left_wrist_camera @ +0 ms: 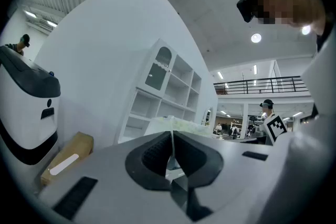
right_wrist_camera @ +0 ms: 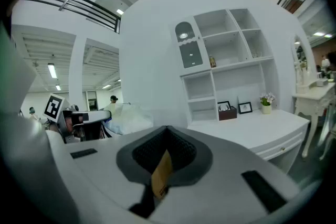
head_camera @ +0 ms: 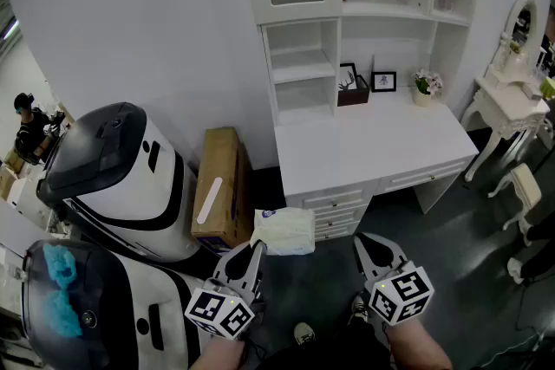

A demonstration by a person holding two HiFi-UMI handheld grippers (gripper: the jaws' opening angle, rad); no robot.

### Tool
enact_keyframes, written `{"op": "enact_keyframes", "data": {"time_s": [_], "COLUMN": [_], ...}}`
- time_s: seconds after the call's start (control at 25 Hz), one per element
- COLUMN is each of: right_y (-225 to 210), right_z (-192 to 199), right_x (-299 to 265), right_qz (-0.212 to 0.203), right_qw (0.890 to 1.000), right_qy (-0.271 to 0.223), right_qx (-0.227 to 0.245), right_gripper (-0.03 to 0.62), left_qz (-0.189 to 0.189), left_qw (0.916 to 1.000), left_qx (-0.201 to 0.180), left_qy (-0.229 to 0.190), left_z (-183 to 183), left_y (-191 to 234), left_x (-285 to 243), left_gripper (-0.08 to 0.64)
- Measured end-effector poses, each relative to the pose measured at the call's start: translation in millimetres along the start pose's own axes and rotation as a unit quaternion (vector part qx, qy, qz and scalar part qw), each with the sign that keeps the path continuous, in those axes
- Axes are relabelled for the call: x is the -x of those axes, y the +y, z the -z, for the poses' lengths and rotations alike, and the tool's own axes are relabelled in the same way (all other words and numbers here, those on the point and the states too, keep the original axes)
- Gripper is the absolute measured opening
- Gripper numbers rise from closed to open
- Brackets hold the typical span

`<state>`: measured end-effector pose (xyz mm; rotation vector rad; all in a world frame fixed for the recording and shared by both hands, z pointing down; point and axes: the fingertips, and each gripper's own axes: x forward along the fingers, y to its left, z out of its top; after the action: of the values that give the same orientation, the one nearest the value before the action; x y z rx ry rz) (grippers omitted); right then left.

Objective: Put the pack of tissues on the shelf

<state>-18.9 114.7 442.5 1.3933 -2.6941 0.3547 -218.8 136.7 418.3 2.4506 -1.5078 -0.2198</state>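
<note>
The pack of tissues [head_camera: 284, 230] is a soft white plastic pack held in the air in front of the white desk [head_camera: 373, 147]. My left gripper [head_camera: 257, 249] is shut on its near edge. In the left gripper view, the pack [left_wrist_camera: 178, 124] bulges just past the closed jaws of that gripper [left_wrist_camera: 171, 135]. The right gripper [head_camera: 362, 240] hangs beside it to the right, shut, holding nothing of the task. In the right gripper view a small tan tab shows between its jaws [right_wrist_camera: 167, 130], and the pack [right_wrist_camera: 128, 118] lies off to the left. The white shelf unit [head_camera: 364, 13] rises above the desk.
On the desk's back stand two picture frames [head_camera: 383, 81], a dark box [head_camera: 352, 91] and a small flower pot [head_camera: 423, 87]. A cardboard box [head_camera: 218, 186] leans left of the desk. Two large white-and-black machines [head_camera: 121, 178] fill the left. A white dressing table [head_camera: 512, 104] stands right.
</note>
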Motion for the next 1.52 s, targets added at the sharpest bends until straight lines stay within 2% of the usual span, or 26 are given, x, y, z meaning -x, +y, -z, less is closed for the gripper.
{"op": "enact_keyframes", "data": {"time_s": [0.84,1.52], "right_y": [-1,-65], "right_z": [-6,-29], "right_x": [-9,-42], "right_qz": [-0.004,-0.042], "right_qw": [1.000,0.999], "right_qy": [-0.009,0.002], "right_qx": [0.000,0.018], "right_gripper": [0.003,0.003], "left_qz": [0.003,-0.034], "left_qw": [1.0000,0.9994], "left_qx": [-0.004,0.005], "left_qy": [0.003,-0.008], "left_z": [1,1], "left_y": [7,-7], "left_x": [-5,-64], "left_gripper": [0.011,0.011]}}
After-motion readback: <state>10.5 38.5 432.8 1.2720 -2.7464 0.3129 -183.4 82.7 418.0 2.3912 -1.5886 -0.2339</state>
